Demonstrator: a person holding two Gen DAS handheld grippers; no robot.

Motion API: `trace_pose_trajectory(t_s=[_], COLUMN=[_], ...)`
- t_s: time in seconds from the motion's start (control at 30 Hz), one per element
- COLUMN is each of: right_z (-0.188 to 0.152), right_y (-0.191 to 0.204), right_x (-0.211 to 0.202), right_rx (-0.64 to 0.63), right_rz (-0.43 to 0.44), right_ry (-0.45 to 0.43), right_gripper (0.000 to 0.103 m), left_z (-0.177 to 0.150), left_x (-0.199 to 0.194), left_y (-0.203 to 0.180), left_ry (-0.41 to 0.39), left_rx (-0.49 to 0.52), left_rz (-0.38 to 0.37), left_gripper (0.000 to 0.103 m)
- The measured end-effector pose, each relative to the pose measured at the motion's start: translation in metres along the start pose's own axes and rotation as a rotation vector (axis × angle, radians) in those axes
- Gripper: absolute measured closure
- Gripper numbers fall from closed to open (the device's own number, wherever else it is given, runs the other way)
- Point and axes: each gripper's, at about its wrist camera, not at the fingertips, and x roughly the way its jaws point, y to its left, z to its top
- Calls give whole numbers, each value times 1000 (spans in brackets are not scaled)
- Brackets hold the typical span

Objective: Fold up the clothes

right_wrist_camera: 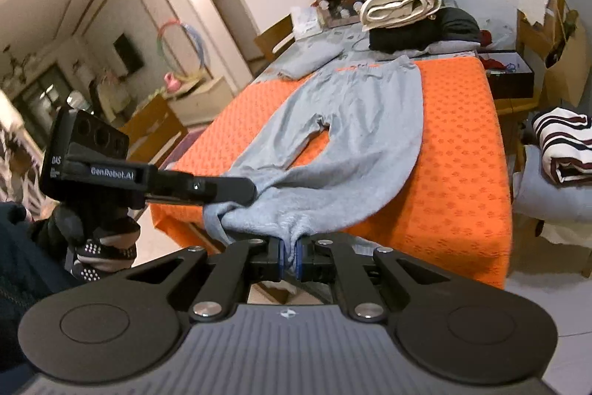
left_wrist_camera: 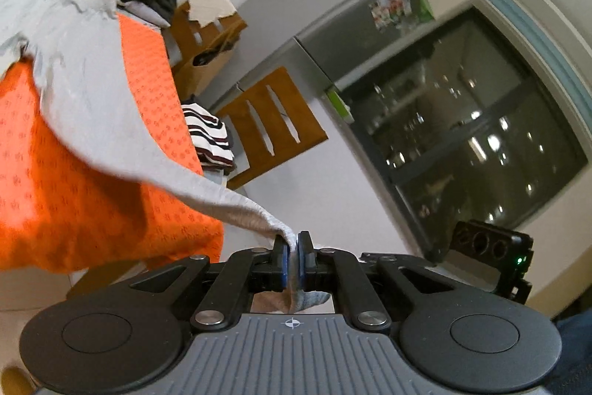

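Grey sweatpants [right_wrist_camera: 344,124] are spread on the orange-covered counter [right_wrist_camera: 458,150] — one leg cuff each is clamped by the left gripper [left_wrist_camera: 293,256] and right gripper [right_wrist_camera: 290,256], at 6 o'clock.

Light grey sweatpants [right_wrist_camera: 344,121] with an orange waistband stripe lie on a bright orange cloth [right_wrist_camera: 458,165] patterned with small darker orange motifs. At upper right, a cream folded garment [right_wrist_camera: 403,4] tops a black one [right_wrist_camera: 425,32]; at right edge, a white-and-maroon striped garment [right_wrist_camera: 562,143].

Black linkage grippers [left_wrist_camera: 293,256], blue-padded jaws, silver pivots, grey ribbed housing.
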Motion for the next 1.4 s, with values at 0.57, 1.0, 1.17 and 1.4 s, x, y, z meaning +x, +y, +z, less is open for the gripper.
trace_pose_trajectory(t_s=[0.57, 1.0, 1.17, 1.4], right_z=[-34, -14, -5, 8], right_y=[-41, -20, -4, 20], right_x=[-2, 35, 57, 104], right_rx=[-41, -91, -94, -72], right_rz=[-20, 39, 51, 46], right_ry=[207, 202, 183, 159], right_gripper=[79, 75, 75, 75], left_z=[-91, -86, -73, -54], left_x=[-8, -70, -97, -135], left_y=[-8, 32, 52, 95], left_ry=[-11, -104, -130, -133], left_rx=[110, 72, 92, 110], left_rz=[385, 607, 668, 757], left_gripper=[47, 47, 47, 47])
